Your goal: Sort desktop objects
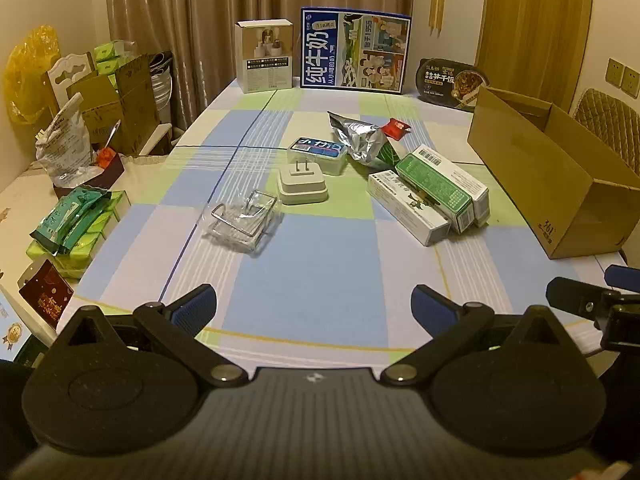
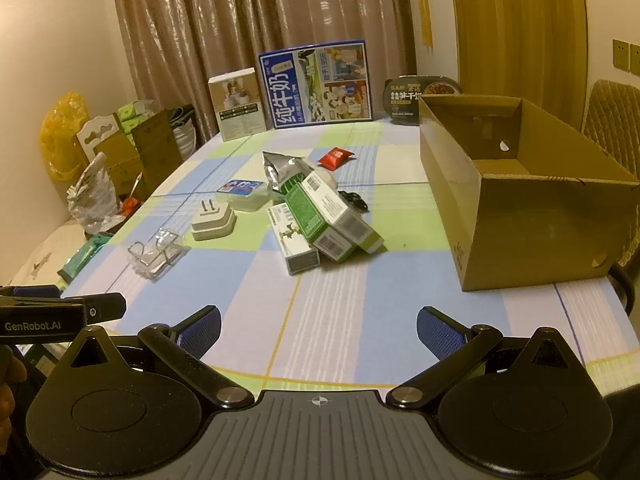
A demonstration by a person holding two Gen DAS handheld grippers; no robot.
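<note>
Your left gripper (image 1: 314, 306) sits at the bottom of its frame, jaws spread wide, nothing between them, hovering over the checked tablecloth (image 1: 304, 280). Your right gripper (image 2: 319, 328) is the same: wide apart, empty, low in its frame.

The loose things lie mid-frame in the left view. Clear wire holder (image 1: 242, 216) left of centre. White plug (image 1: 303, 184) just beside it to the upper right. Blue-lid box (image 1: 317, 155) right behind the plug. Foil bag (image 1: 360, 140) upper centre, red packet (image 1: 395, 128) at its right edge. Three cartons (image 1: 430, 194) stacked crosswise, centre right, the green one on top.

Open cardboard box (image 1: 548, 176) at the right edge, well apart from the cartons; the right view shows its inside bare. Milk case (image 1: 355, 50) stands against the curtain at upper centre, white box (image 1: 264, 56) to its left, black bowl (image 1: 454, 82) to its right.
</note>
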